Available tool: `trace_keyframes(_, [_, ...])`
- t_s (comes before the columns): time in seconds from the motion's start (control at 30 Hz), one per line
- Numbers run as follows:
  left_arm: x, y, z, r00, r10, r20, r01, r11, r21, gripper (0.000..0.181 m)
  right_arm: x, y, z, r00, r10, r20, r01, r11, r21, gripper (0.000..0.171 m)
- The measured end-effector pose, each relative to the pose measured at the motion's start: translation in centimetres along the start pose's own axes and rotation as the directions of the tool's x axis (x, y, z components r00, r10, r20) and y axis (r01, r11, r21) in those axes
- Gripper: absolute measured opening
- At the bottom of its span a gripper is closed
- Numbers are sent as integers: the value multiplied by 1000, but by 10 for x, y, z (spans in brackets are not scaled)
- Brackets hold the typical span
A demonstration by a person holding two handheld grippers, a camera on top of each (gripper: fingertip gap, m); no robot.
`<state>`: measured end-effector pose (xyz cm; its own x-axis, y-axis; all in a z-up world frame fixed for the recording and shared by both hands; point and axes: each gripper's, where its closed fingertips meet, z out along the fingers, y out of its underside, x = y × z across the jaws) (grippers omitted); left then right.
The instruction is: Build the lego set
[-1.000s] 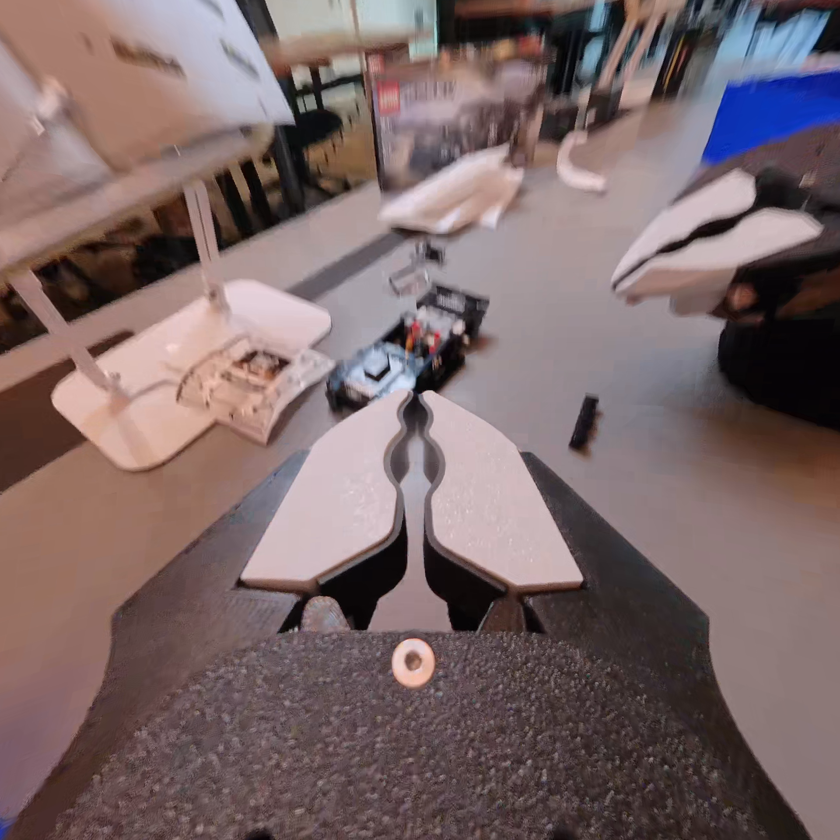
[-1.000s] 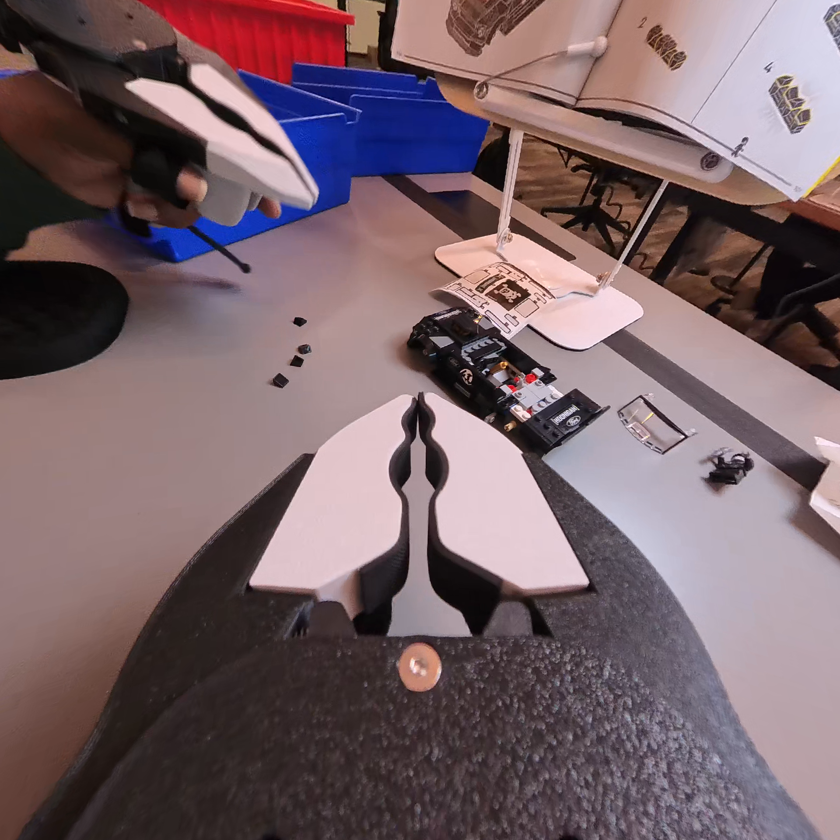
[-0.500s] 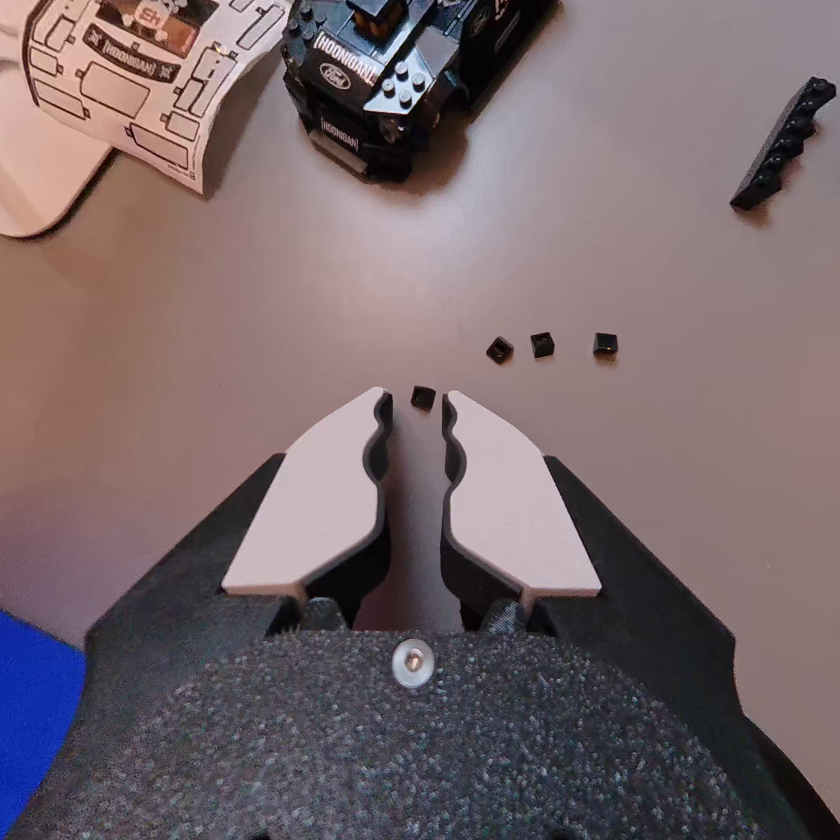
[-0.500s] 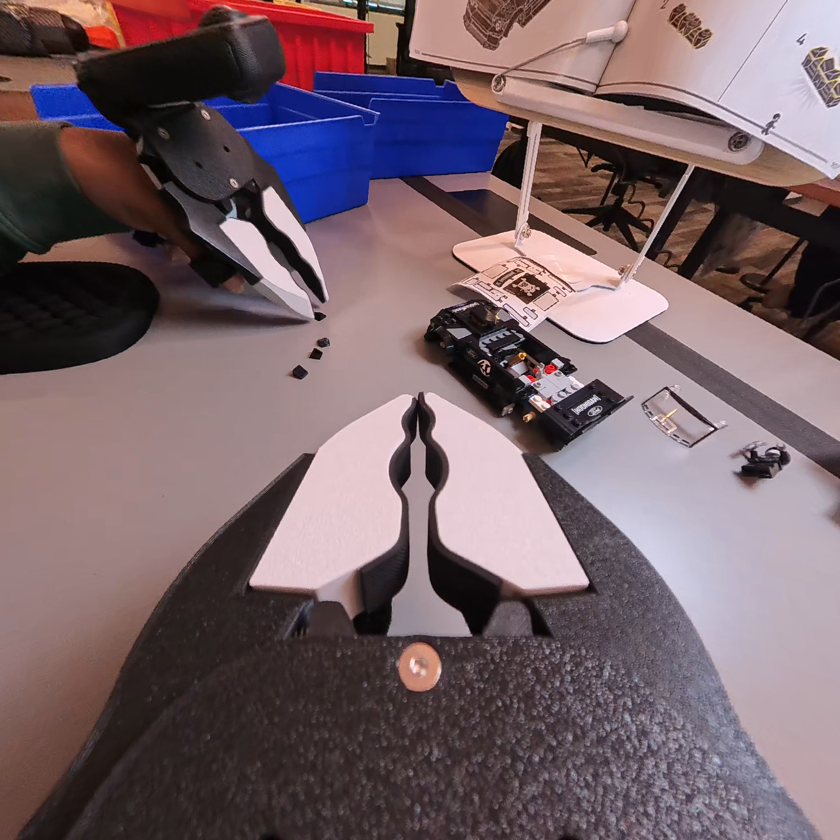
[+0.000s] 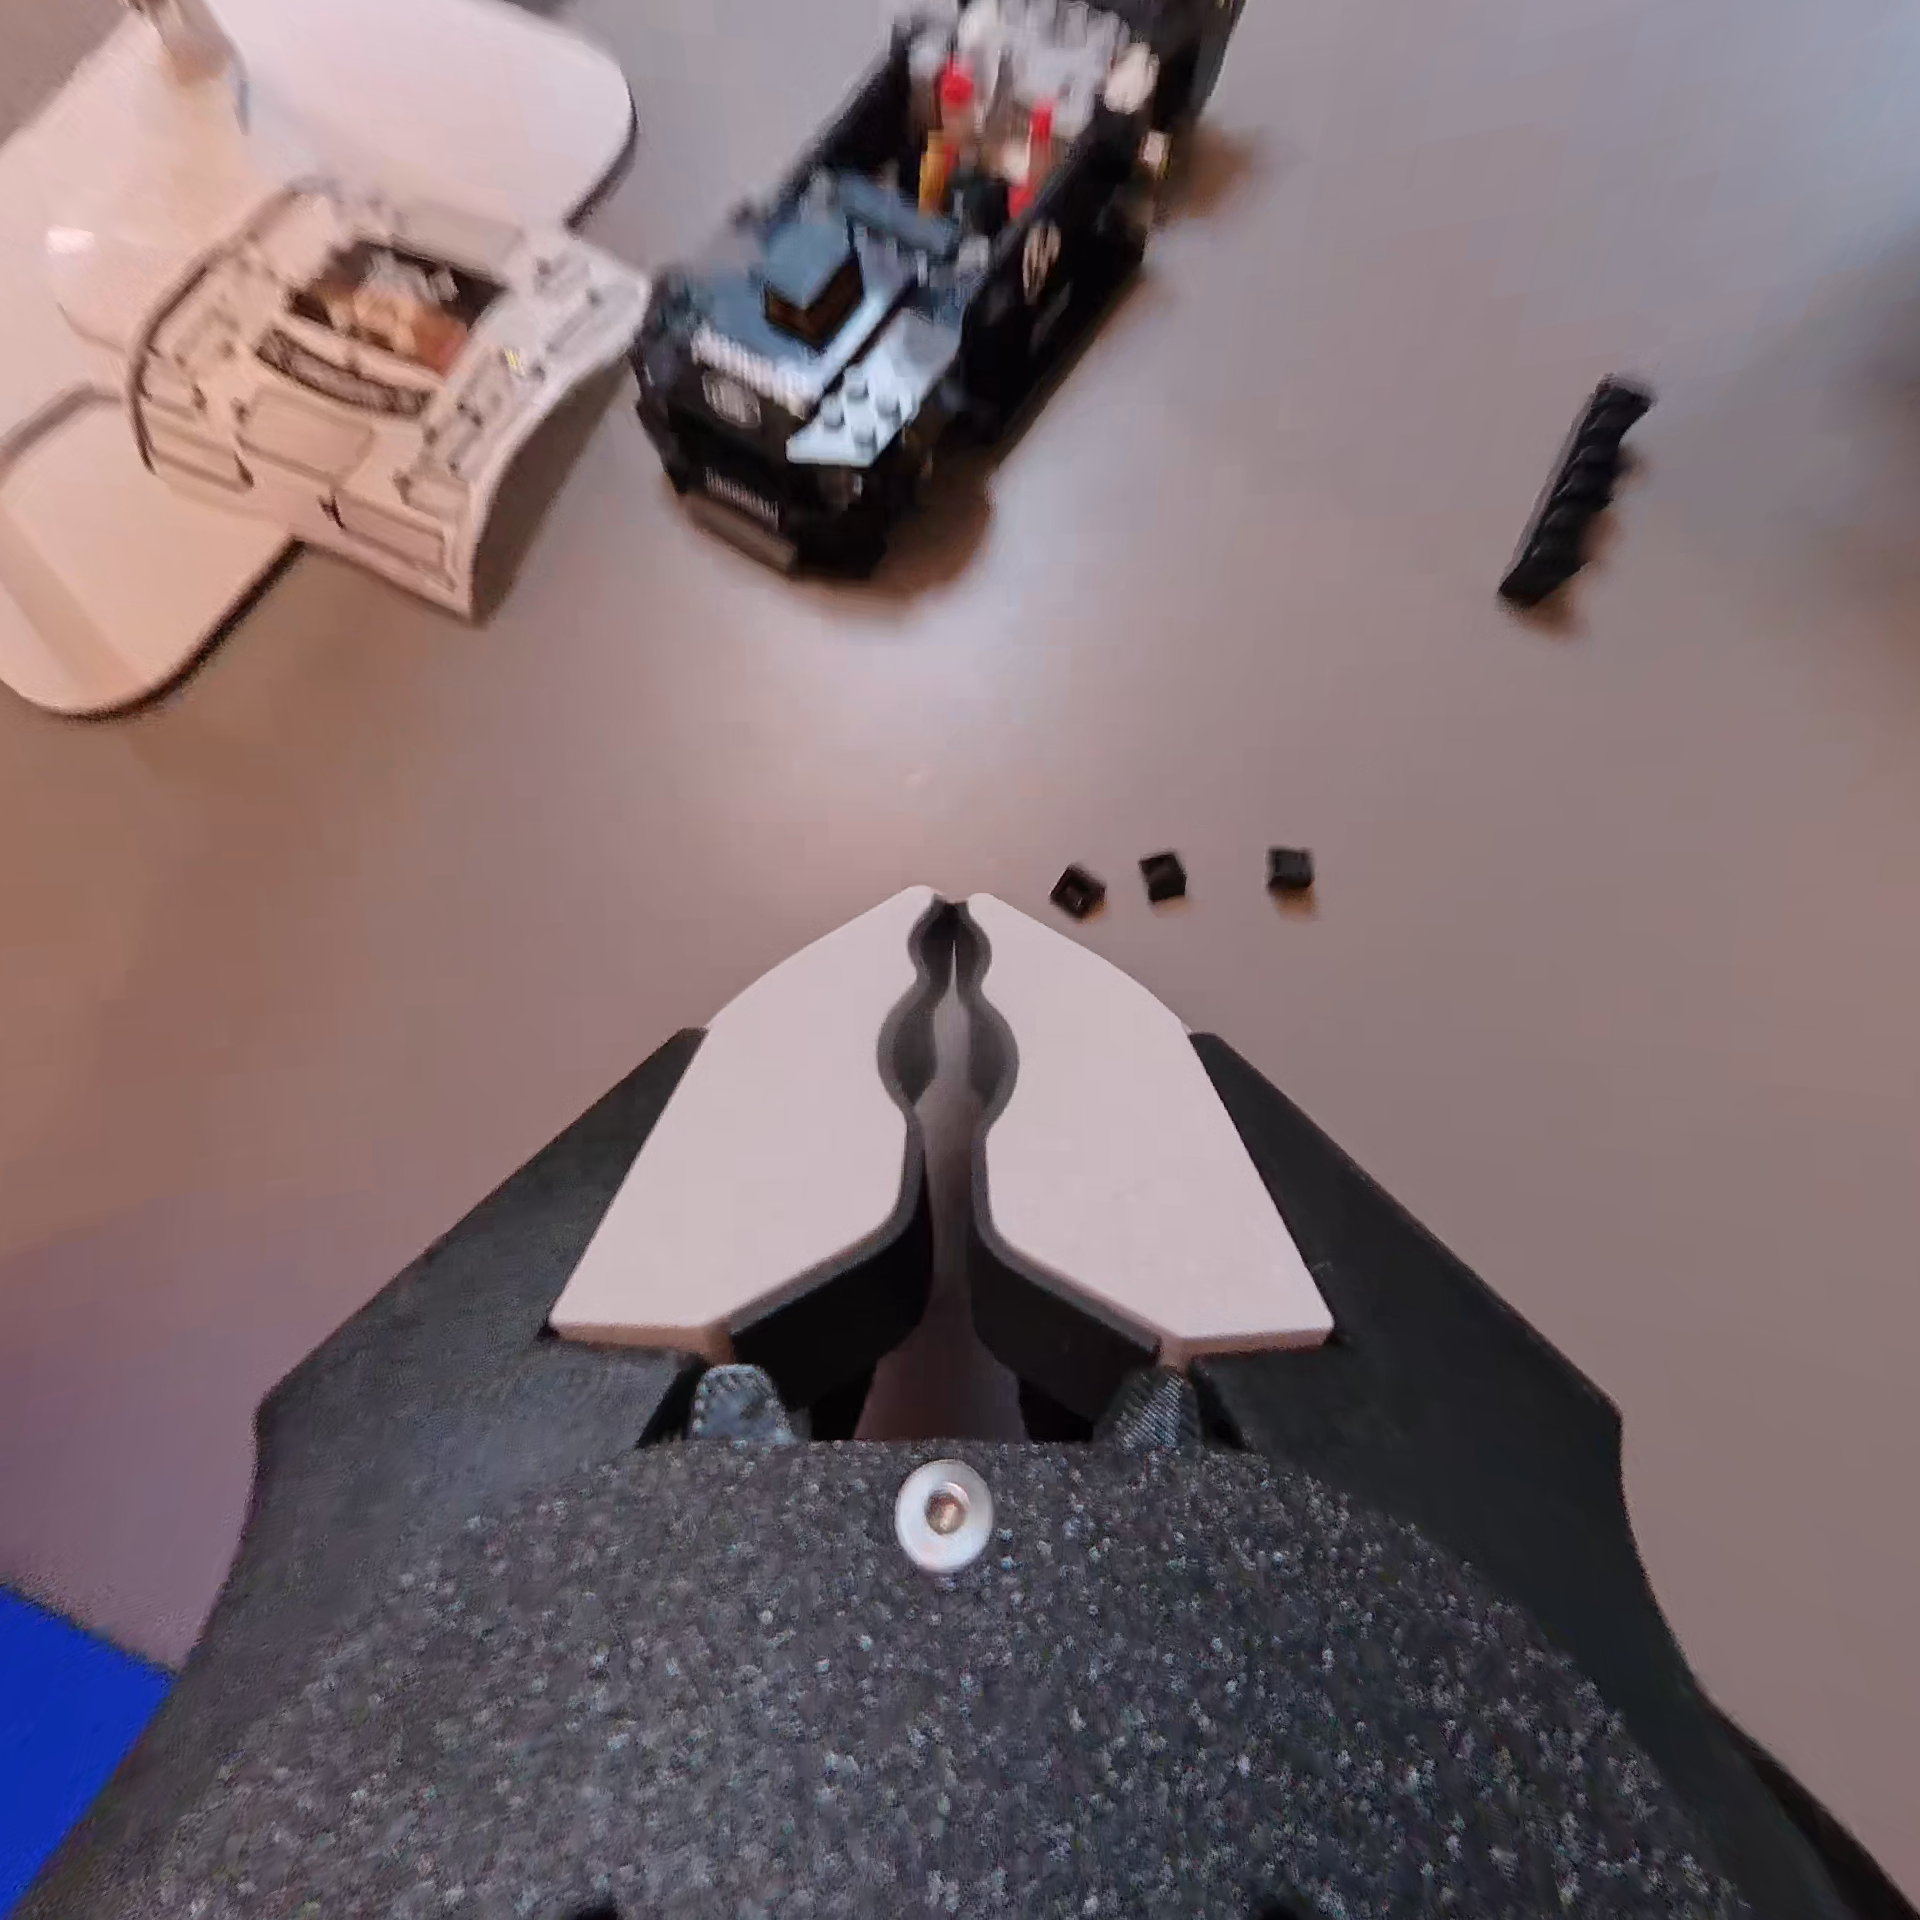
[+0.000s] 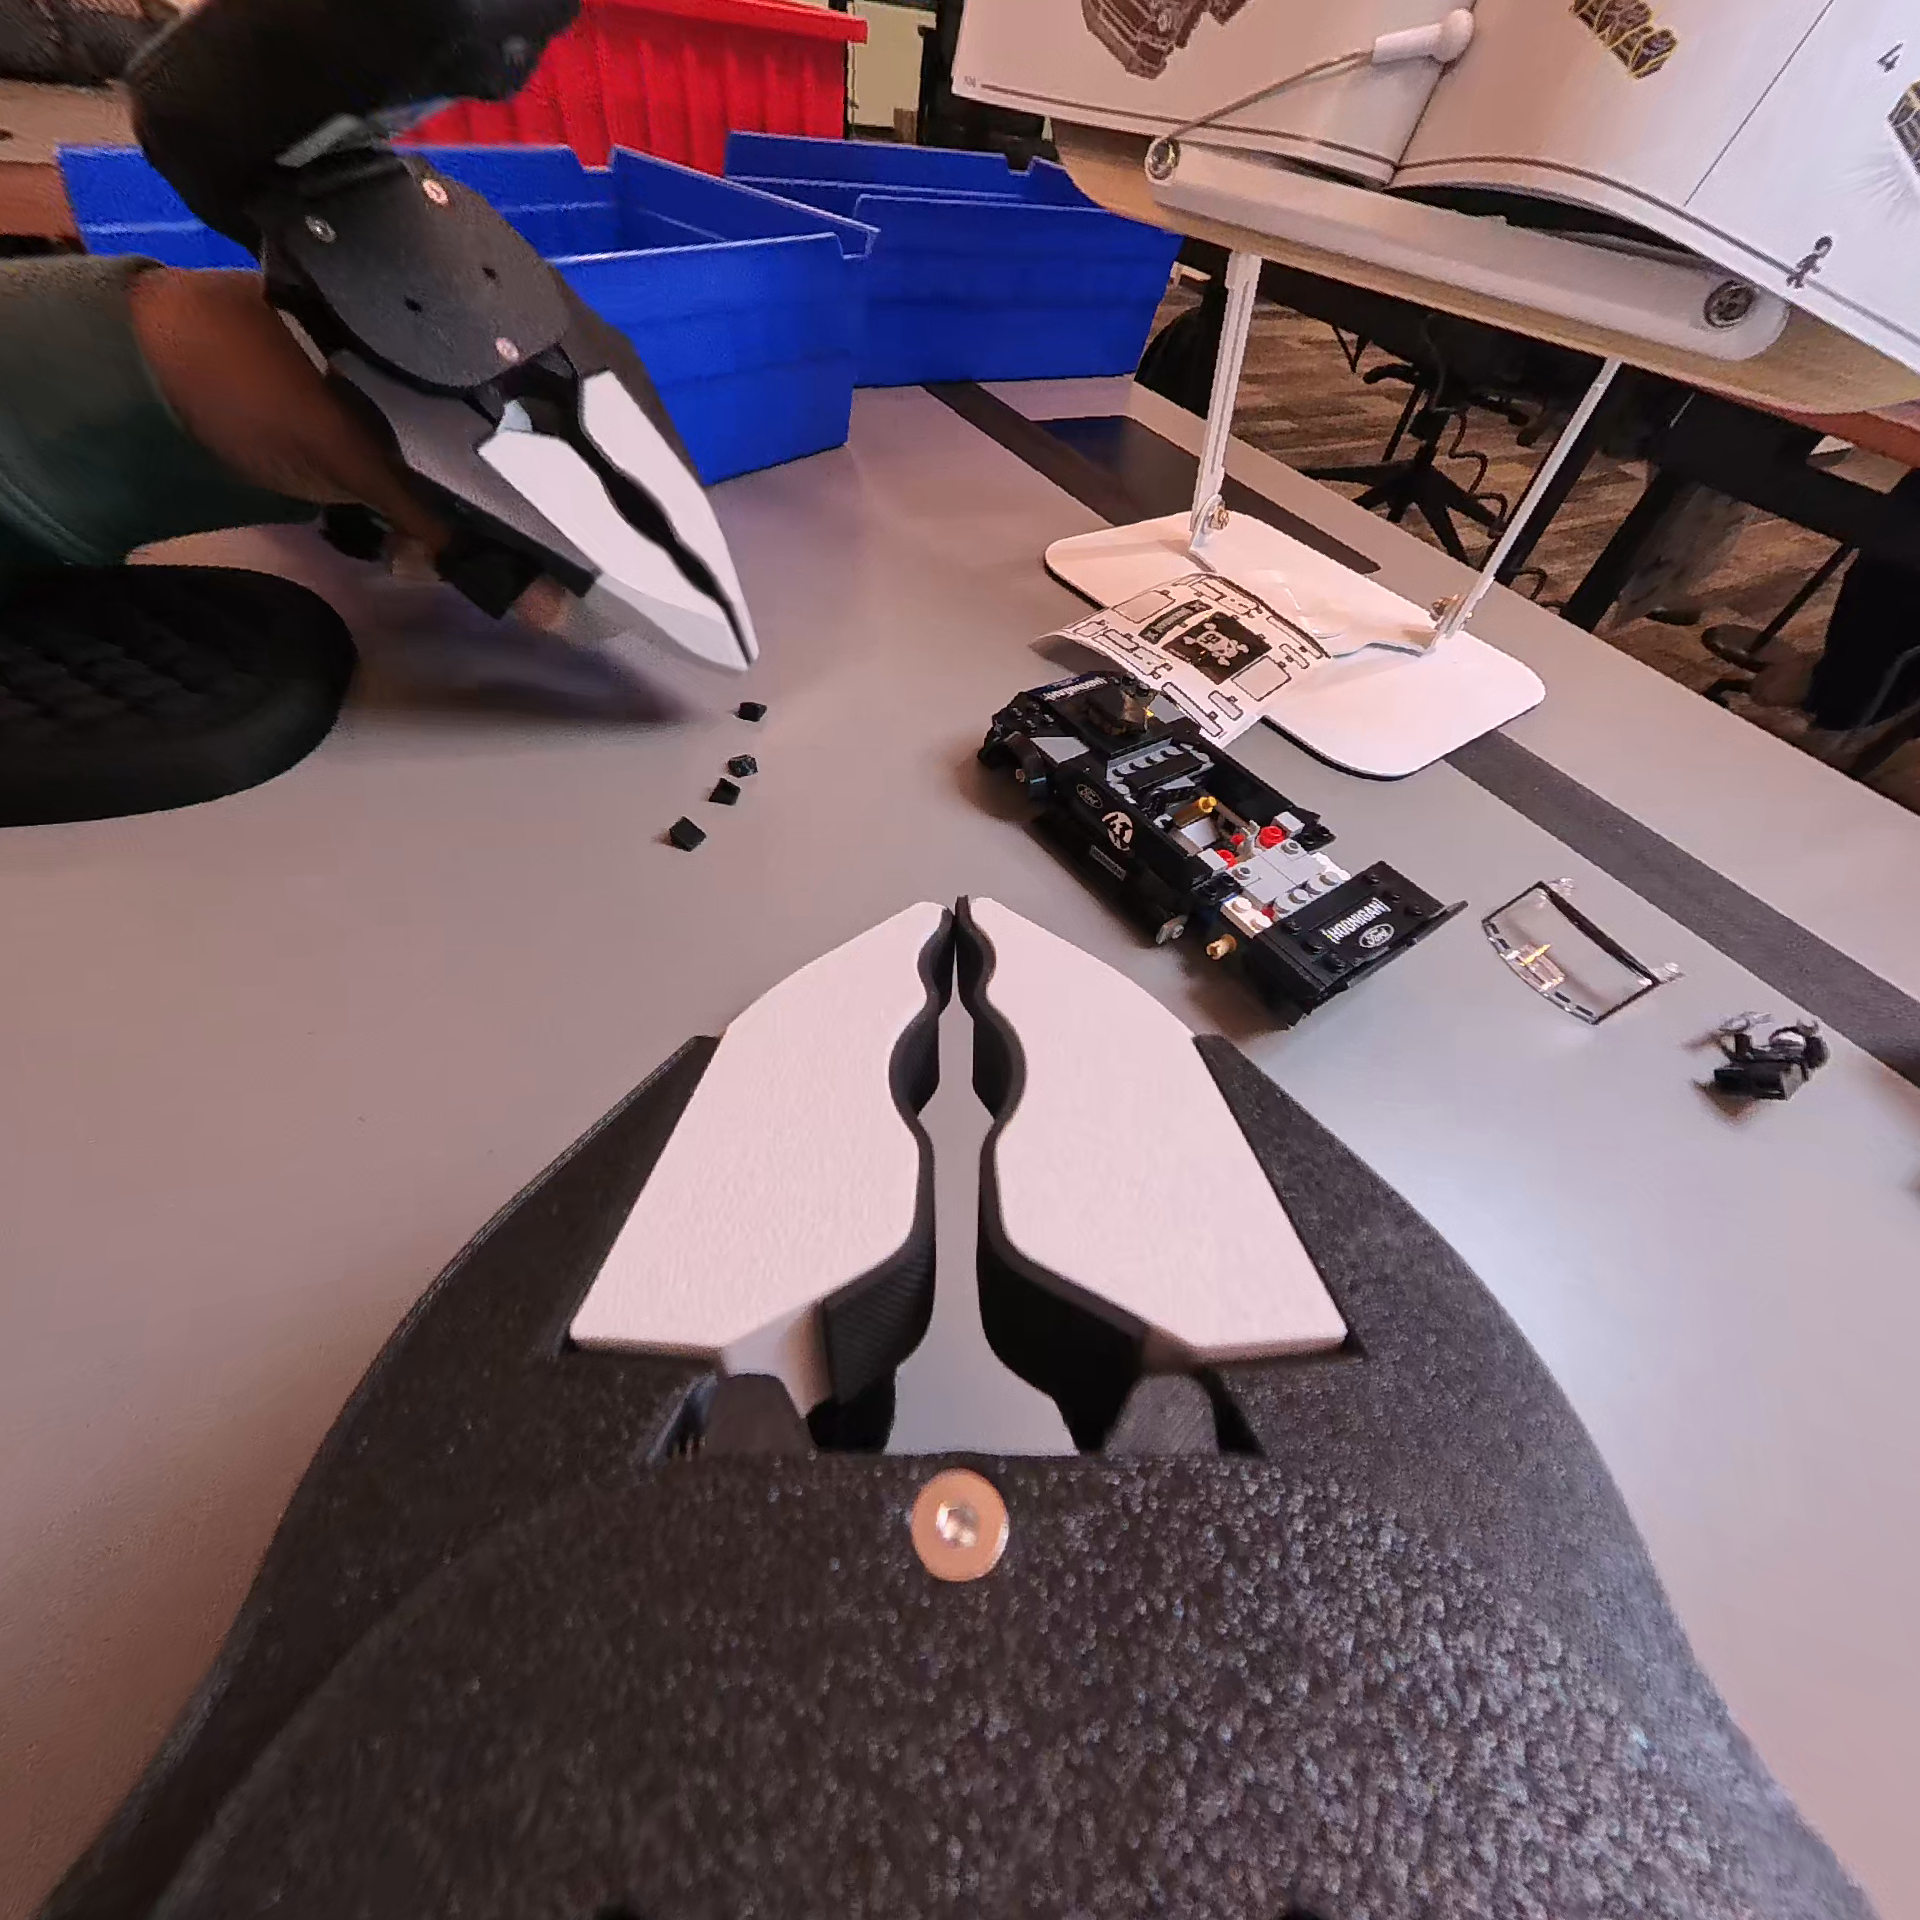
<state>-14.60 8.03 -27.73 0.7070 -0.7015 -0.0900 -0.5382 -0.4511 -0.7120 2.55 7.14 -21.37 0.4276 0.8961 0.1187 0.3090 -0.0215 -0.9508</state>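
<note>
A partly built black Lego car (image 5: 894, 343) (image 6: 1195, 821) stands on the grey table. Several tiny black pieces (image 6: 724, 792) lie in a row to its left; three of them (image 5: 1162, 876) show just right of my left fingertips. My left gripper (image 5: 951, 909) (image 6: 743, 649) is shut and held tilted just above the table. The nearest tiny piece (image 6: 750, 711) lies on the table under its tips, not held. A long black plate (image 5: 1574, 488) lies to the right. My right gripper (image 6: 954, 904) is shut and empty, low over the table near the car.
A sticker sheet (image 6: 1195, 634) leans on the white base (image 6: 1382, 707) of a stand holding the open instruction book (image 6: 1558, 94). A clear windshield piece (image 6: 1569, 951) and a small black assembly (image 6: 1766, 1060) lie right of the car. Blue bins (image 6: 727, 270), a red bin (image 6: 707, 73), a black mat (image 6: 156, 686). One gripper's finger ends stand about 20 centimetres off the other's. The left gripper is farther from the long black plate (image 5: 1574, 488), some 15 centimetres, than the right, some 8 centimetres.
My left gripper swung down to the tiny pieces, straddled one with its jaws a little apart, then shut and lifted slightly; that piece stays on the table. My right gripper barely moved.
</note>
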Motion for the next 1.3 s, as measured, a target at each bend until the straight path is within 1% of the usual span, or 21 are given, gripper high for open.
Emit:
trace_keyframes(0.03, [1,-7,-2,1000,-5,-1,5,1000,29,0,-1,-1,0,1000,-2,5,2,1000,3,0])
trace_keyframes(0.07, [2,-8,-3,1000,-5,0,5,1000,27,1,-2,0,0,1000,-3,8,3,1000,3,0])
trace_keyframes(0.2, [-5,2,1,998,22,52,-20,999,-31,0,-3,2,2,1000,-16,4,16,1000,-13,0])
trace_keyframes(0.27, [-9,7,4,998,-21,56,23,998,-53,13,-3,2,2,1000,-19,5,20,1000,-15,0])
trace_keyframes(0.33, [-11,12,7,998,-41,53,45,996,-79,19,-4,3,2,1000,-20,7,20,1000,-18,0])
trace_keyframes(0.43, [-8,18,11,998,-50,35,54,993,-109,18,-4,3,2,1000,-24,7,24,1000,-19,0])
trace_keyframes(0.5, [-5,18,11,998,-58,16,59,993,-107,9,-5,2,2,1000,-25,7,25,999,-19,0])
trace_keyframes(0.67, [-4,19,10,998,-64,6,64,991,-116,7,-5,3,2,1000,-28,8,28,999,-22,0])
trace_keyframes(0.73, [-3,19,9,998,-64,0,63,992,-111,4,-5,3,2,1000,-28,8,28,999,-21,0])
trace_keyframes(0.9, [-2,15,7,998,-65,-5,65,994,-86,4,-5,4,3,1000,-27,9,27,999,-25,0])
trace_keyframes(0.97, [-1,7,2,997,-76,-11,76,996,-41,3,-5,4,3,1000,-26,9,26,999,-25,0])
trace_keyframes(1.03, [3,-8,-4,993,-108,-51,110,993,41,3,-5,4,3,1000,-26,10,26,999,-24,0])
trace_keyframes(1.1, [13,-26,-13,977,-148,-153,170,975,144,3,-6,4,3,1000,-24,13,24,999,-22,0])
trace_keyframes(1.17, [26,-47,-26,951,-151,-269,223,939,260,2,-7,2,3,1000,-14,22,14,1000,-14,0])
trace_keyframes(1.23, [38,-68,-40,931,-106,-351,243,895,374,2,-14,-6,3,997,44,66,-45,999,21,0])
trace_keyframes(1.3, [52,-86,-52,935,-4,-356,189,853,486,3,-25,-19,4,978,147,146,-156,986,56,0])
